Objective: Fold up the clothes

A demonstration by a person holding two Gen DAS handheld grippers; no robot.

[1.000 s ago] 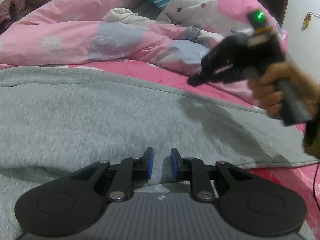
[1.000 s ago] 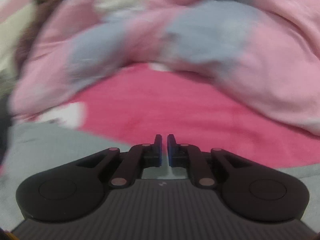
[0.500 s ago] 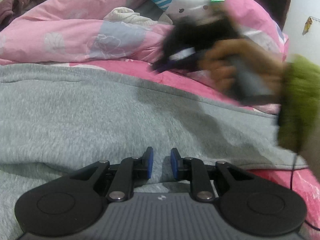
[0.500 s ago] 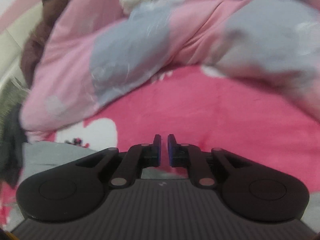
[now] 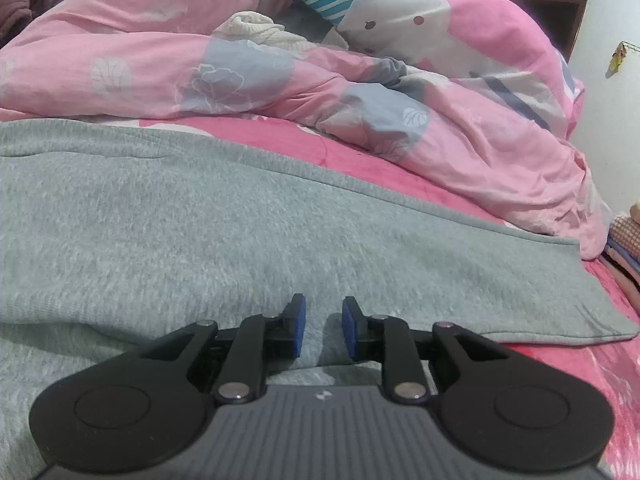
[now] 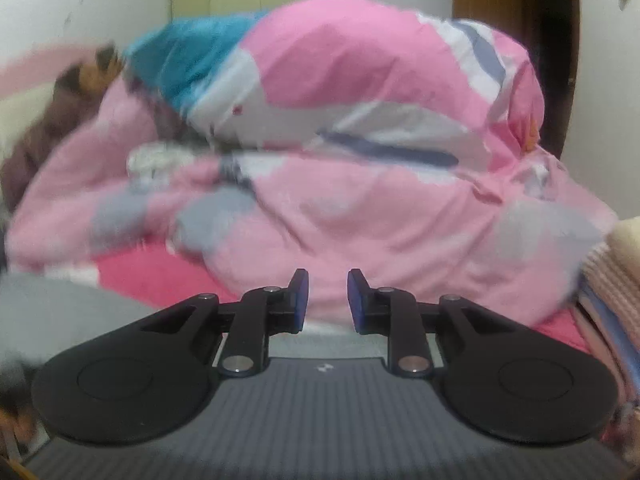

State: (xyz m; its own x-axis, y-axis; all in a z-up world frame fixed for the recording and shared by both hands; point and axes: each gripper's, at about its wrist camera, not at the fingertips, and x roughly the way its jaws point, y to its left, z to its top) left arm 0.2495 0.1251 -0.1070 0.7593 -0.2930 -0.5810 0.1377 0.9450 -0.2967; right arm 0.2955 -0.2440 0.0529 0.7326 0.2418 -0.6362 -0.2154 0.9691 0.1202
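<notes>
A grey fleecy garment (image 5: 200, 220) lies spread flat across the pink bed sheet (image 5: 360, 164), with its right corner near the bed's right side. My left gripper (image 5: 323, 328) sits low over the garment's near part. Its blue pads stand a small gap apart, and only the cloth beneath shows between them. In the right wrist view, my right gripper (image 6: 327, 300) is open in the air and holds nothing. It faces the heaped quilt, and a blurred bit of the grey garment (image 6: 48, 304) shows at the lower left.
A bulky pink, grey and white quilt (image 5: 440, 120) is heaped along the far side of the bed, with a white knit item (image 5: 260, 28) on it. A stack of folded cloth (image 6: 608, 280) sits at the right edge. A dark doorway (image 6: 552, 40) lies behind.
The right gripper, held by a hand, swept across the left wrist view and left it. Its jaws went from shut to open. The left gripper has stayed in place.
</notes>
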